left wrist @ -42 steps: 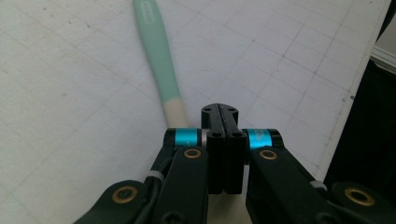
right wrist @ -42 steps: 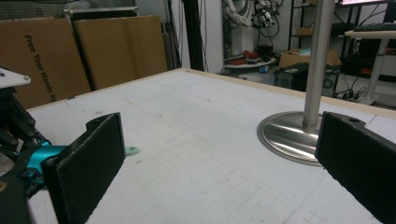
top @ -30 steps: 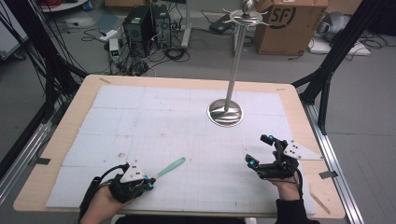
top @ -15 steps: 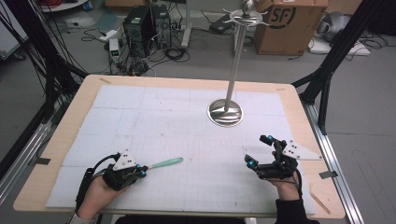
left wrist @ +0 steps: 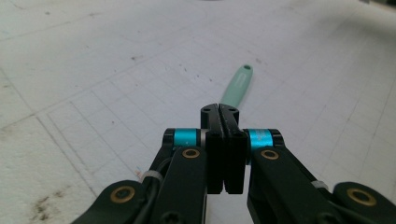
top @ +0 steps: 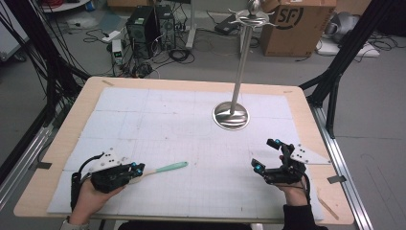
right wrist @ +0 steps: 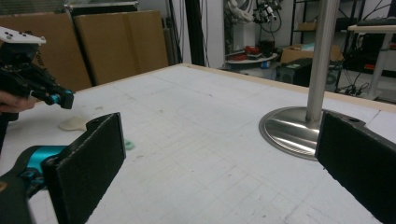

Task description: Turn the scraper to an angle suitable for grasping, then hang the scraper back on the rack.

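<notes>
A utensil with a mint-green handle (top: 168, 167) and a cream head (top: 148, 171) lies flat on the white mat at front left. My left gripper (top: 136, 168) is shut, with its tips over the cream end. In the left gripper view the jaws (left wrist: 219, 111) meet with no gap, and the green handle (left wrist: 237, 86) runs on beyond them. In the right gripper view the cream head (right wrist: 72, 123) rests on the mat below the left gripper (right wrist: 58, 98). My right gripper (top: 266, 155) stands wide open at front right, and nothing lies between its pads (right wrist: 91, 163).
A tall metal stand rises from a round shiny base (top: 231, 116) at mid-right of the mat, with hooks at its top (top: 249, 18). The table's wooden rim (top: 306, 115) borders the mat. Cables, boxes and black frame posts stand on the floor around it.
My left hand has shifted left and a little away from the table's front edge, jaws still shut. More of the utensil now shows past the tips. The right hand has stayed put.
</notes>
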`<state>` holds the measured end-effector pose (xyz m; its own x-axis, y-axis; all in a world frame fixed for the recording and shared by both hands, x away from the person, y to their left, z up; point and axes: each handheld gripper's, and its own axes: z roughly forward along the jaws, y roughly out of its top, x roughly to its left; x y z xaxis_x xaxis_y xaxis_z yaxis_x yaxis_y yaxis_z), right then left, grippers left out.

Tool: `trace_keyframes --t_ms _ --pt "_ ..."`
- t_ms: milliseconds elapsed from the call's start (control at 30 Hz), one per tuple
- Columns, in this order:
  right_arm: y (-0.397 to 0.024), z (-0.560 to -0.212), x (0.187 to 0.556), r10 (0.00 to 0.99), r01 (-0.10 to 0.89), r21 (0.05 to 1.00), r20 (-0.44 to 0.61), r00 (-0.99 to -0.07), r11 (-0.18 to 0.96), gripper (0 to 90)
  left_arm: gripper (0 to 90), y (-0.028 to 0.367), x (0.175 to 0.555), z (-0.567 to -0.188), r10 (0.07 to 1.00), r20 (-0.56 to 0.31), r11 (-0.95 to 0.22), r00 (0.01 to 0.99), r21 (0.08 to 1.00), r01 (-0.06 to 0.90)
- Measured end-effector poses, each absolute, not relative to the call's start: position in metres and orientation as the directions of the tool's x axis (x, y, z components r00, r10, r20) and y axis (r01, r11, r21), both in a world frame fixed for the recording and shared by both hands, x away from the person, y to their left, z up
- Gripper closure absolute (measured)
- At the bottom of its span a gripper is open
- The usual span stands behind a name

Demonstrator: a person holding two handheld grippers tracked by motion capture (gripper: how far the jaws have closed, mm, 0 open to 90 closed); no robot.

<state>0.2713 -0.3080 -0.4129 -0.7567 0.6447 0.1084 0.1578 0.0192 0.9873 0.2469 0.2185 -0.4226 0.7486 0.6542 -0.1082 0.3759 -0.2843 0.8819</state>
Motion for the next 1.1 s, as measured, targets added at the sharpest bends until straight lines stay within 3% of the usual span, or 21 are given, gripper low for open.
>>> trace_keyframes --t_ms 100,167,200,233,267,400,500,600,700,733,967,1100 --pt "-0.308 -0.413 0.271 0.643 0.160 0.987 0.113 -0.758 0.015 0.7 88.6 0.225 0.245 -0.420 0.657 -0.094 -0.259 0.748 0.904 0.341" --pt "-0.309 -0.413 0.271 0.644 0.161 0.987 0.112 -0.757 0.017 0.8 75.4 0.229 0.243 -0.419 0.651 -0.079 -0.237 0.755 0.924 0.301" --pt "-0.308 -0.413 0.271 0.643 0.163 0.986 0.114 -0.757 0.018 0.8 75.4 0.231 0.243 -0.420 0.645 -0.072 -0.222 0.761 0.935 0.277" --pt "-0.308 -0.413 0.271 0.640 0.165 0.986 0.116 -0.760 0.018 0.7 64.1 0.232 0.242 -0.420 0.644 -0.071 -0.212 0.762 0.940 0.266" --pt "-0.308 -0.413 0.271 0.640 0.164 0.986 0.114 -0.760 0.019 0.8 60.4 0.233 0.242 -0.420 0.639 -0.072 -0.203 0.766 0.944 0.259" --pt "-0.308 -0.413 0.271 0.640 0.166 0.986 0.116 -0.760 0.018 0.7 55.0 0.236 0.243 -0.420 0.640 -0.096 -0.180 0.763 0.946 0.270" --pt "-0.308 -0.413 0.271 0.638 0.167 0.986 0.118 -0.761 0.017 0.8 49.0 0.239 0.244 -0.422 0.621 -0.068 -0.182 0.781 0.956 0.228" --pt "-0.308 -0.412 0.271 0.617 0.178 0.984 0.138 -0.775 0.004 0.8 37.2 0.238 0.243 -0.424 0.584 -0.038 -0.191 0.811 0.965 0.182" --pt "-0.308 -0.412 0.272 0.611 0.175 0.985 0.136 -0.780 0.004 0.8 31.4 0.236 0.242 -0.424 0.556 0.032 -0.216 0.830 0.970 0.108" --pt "-0.308 -0.411 0.271 0.610 0.176 0.984 0.138 -0.780 0.002 0.8 20.4 0.235 0.242 -0.423 0.563 0.019 -0.225 0.826 0.966 0.131" --pt "-0.307 -0.412 0.273 0.585 0.190 0.982 0.142 -0.798 0.022 0.8 17.6 0.232 0.242 -0.419 0.519 0.011 -0.229 0.854 0.965 0.127" --pt "-0.305 -0.412 0.272 0.575 0.194 0.981 0.146 -0.805 0.023 0.8 16.8 0.230 0.248 -0.416 0.509 -0.006 -0.281 0.861 0.944 0.172"
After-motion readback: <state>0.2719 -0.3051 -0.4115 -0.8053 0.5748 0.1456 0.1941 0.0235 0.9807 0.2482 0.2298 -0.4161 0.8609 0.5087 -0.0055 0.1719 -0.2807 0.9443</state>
